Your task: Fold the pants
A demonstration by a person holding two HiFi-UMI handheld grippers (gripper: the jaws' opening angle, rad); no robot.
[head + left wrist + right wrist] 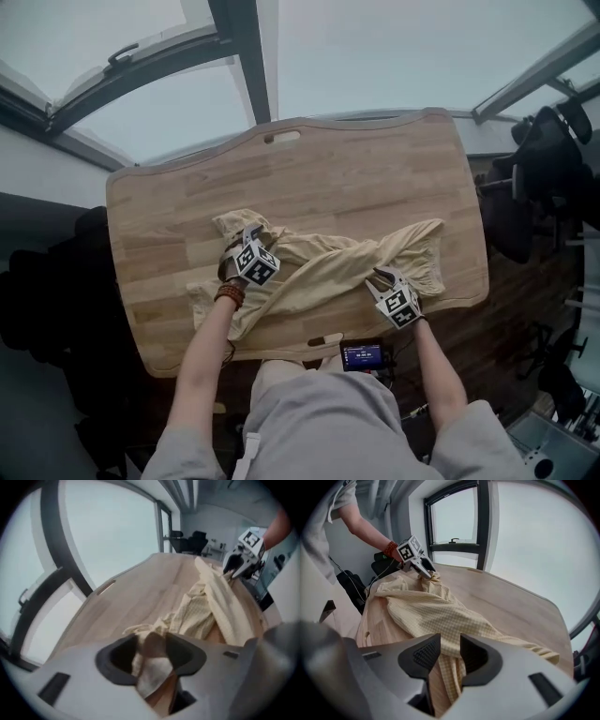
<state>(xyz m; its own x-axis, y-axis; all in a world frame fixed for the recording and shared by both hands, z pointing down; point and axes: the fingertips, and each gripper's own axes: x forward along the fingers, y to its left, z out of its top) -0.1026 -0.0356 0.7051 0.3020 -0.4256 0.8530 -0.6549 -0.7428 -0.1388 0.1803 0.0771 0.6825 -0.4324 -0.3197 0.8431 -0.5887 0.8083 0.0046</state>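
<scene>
Pale yellow pants [319,272] lie crumpled across the near half of the wooden table [375,169]. My left gripper [246,239] hovers over the bunched left end of the pants. In the left gripper view its jaws [151,644] stand apart, with a loose fold of cloth [152,667] hanging between them and not pinched. My right gripper [382,278] is at the right part of the pants near the front edge. In the right gripper view it [450,648] is shut on a fold of the checked fabric [440,616], which runs from its jaws toward the left gripper [425,569].
A small device with a lit screen [364,355] hangs at the table's near edge. A dark office chair [548,159] stands beyond the right end. Large windows run behind the table. A handle slot [281,137] is cut near the far edge.
</scene>
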